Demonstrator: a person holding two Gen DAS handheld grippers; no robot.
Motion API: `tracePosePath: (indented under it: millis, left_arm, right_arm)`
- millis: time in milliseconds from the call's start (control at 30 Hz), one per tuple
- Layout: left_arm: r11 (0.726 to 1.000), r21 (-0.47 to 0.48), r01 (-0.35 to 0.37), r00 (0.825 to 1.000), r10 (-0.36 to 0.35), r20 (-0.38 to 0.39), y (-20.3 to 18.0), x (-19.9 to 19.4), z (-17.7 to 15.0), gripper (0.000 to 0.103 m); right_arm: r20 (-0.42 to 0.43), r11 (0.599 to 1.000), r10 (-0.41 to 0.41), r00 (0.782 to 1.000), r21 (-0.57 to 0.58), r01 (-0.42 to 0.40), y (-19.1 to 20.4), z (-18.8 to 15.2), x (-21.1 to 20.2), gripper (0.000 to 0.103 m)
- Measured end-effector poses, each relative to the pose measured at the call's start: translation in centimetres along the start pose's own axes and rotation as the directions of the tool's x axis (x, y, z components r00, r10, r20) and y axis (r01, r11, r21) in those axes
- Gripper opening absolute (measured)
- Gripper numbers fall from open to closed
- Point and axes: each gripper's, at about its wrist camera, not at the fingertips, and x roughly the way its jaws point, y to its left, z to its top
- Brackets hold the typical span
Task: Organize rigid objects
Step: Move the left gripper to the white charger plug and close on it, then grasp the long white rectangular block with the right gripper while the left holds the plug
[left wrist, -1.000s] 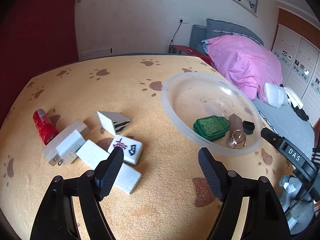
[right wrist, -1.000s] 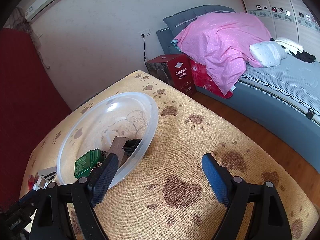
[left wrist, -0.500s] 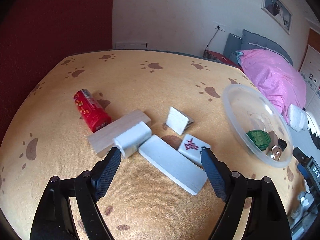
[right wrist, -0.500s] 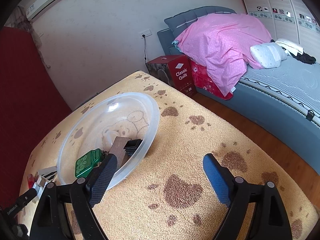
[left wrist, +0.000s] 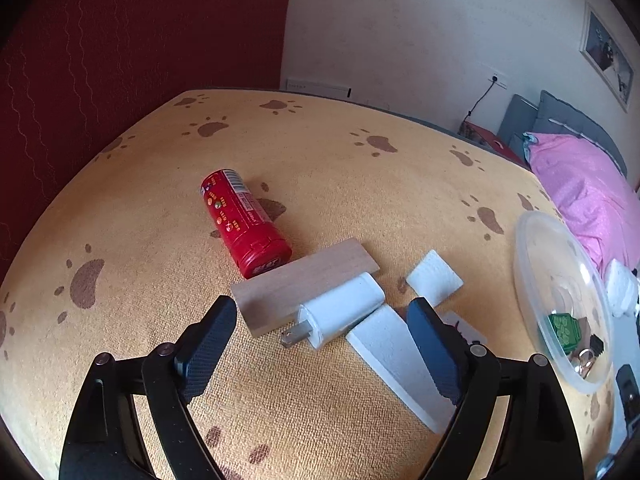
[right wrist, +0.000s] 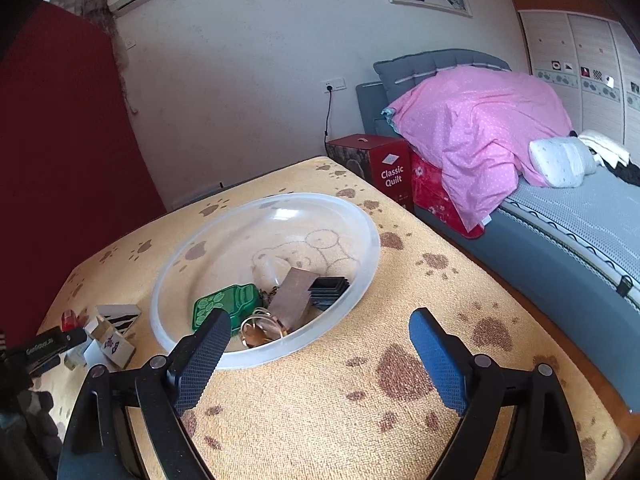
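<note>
The left gripper (left wrist: pixel 322 338) hangs above the paw-print cloth (left wrist: pixel 360 184) with its jaws opening and nothing pressed between them; the white plug adapter (left wrist: pixel 340 314) lies on the cloth just ahead of the gap, prongs toward the camera. The adapter rests against a wooden block (left wrist: pixel 304 280), and a red canister (left wrist: pixel 244 222) lies on its side touching the block's far edge. A long white block (left wrist: pixel 394 354) lies beside the adapter, partly hidden behind the gripper's right finger, with a small white tile (left wrist: pixel 434 278) just beyond it. The clear plastic bowl (left wrist: pixel 532 256) stands well to the right of this group. The right gripper (right wrist: pixel 320 344) hangs near the bowl's (right wrist: pixel 360 224) front rim, its jaws opening, empty, with bare cloth between them. Inside the bowl lie a green bottle-shaped piece (right wrist: pixel 224 304), a brown flat block (right wrist: pixel 294 296), a black ribbed piece (right wrist: pixel 328 288) and a gold-coloured ring (right wrist: pixel 260 328), all clustered at the near side. A printed tile (right wrist: pixel 114 346) and a striped wedge (right wrist: pixel 120 314) sit on the cloth left of the bowl.
</note>
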Motion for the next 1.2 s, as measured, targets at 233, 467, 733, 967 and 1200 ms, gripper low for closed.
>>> tracePosePath:
  millis: [233,467,733,967,1200]
  left_arm:
    - [0.997,-0.028,-0.071,0.997,0.071,-0.006,-0.5,1.5,0.9,0.089]
    - [0.994,-0.03,-0.107,0.994,0.107,-0.025,-0.1,2.4,0.8,0.089]
    - [0.998,-0.033,-0.063,0.998,0.062,-0.031,0.5,2.4,0.7,0.083]
    - [0.998,-0.013,-0.054,0.998,0.053,-0.03,1.3,2.1,0.2,0.066]
    - [1.0,0.007,0.007,0.999,-0.007,-0.038,2.1,0.9,-0.7,0.049]
  right_arm:
    - [-0.007,1.0,0.027,1.0,-0.01,-0.027,0.2,-0.3,0.0,0.094]
    - [-0.01,1.0,0.026,1.0,-0.01,-0.026,0.8,-0.8,-0.1,0.094]
    - [-0.016,1.0,0.015,1.0,-0.013,-0.015,0.8,-0.7,0.1,0.094]
    - [-0.018,0.999,0.004,1.0,-0.033,-0.005,1.4,-1.0,-0.1,0.094]
    - [-0.039,0.998,0.019,0.999,-0.053,-0.021,2.6,-1.2,-0.4,0.094]
